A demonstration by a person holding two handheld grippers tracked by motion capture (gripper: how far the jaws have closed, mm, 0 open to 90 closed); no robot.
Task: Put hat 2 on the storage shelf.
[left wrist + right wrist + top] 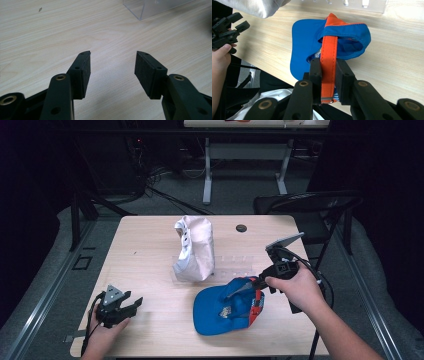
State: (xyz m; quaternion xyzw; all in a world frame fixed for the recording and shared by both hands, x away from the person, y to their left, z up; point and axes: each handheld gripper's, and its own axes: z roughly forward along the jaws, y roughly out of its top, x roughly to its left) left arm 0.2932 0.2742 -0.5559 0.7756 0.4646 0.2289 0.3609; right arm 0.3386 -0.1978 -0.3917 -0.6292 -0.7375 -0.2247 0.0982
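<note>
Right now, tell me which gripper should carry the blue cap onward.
Right. The right gripper is already shut on the blue cap's orange strap. The left gripper rests open over bare table, apart from the cap.

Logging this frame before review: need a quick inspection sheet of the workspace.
Surface: light wooden table, one dark round spot near the far edge.
Job's things: blue cap with orange strap, lying at the table's near right.
Clutter: white cap on a clear acrylic stand.
Grippers: right gripper shut on the orange strap; left gripper open, nothing between its jaws.
Cables: black cables trail from both grippers; more on the floor.
Surroundings: black folding chair, grey table legs behind.
</note>
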